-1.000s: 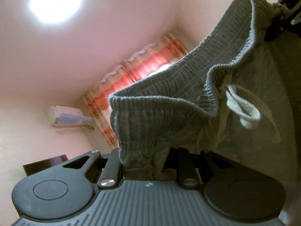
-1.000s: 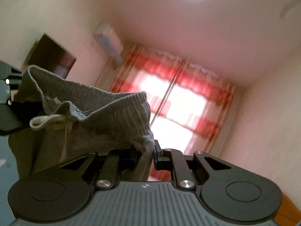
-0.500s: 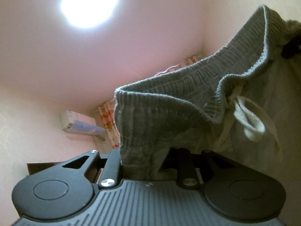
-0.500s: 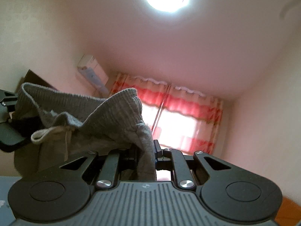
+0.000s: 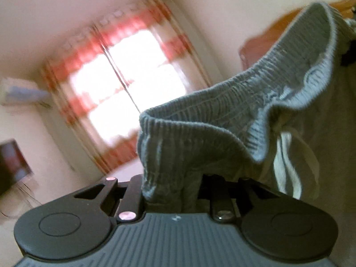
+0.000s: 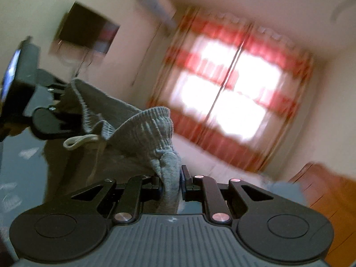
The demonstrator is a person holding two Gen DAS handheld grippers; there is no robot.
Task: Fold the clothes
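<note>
1. The left gripper (image 5: 171,189) was clamped on one end of the grey shorts' (image 5: 200,138) ribbed waistband, which filled the right half of its view.
2. The right gripper (image 6: 171,187) pinched the other end — jaws nearly together, cloth bunched between them.
3. The shorts hung in the air between the two tools, the white drawstring (image 5: 287,162) dangling below the band.
4. Behind, blurred: red-and-white curtains (image 6: 222,51) over a bright window, an air conditioner (image 6: 158,2) high on the wall, a dark screen (image 6: 86,29) — and orange wooden furniture (image 6: 329,193) at the right view's lower edge.
</note>
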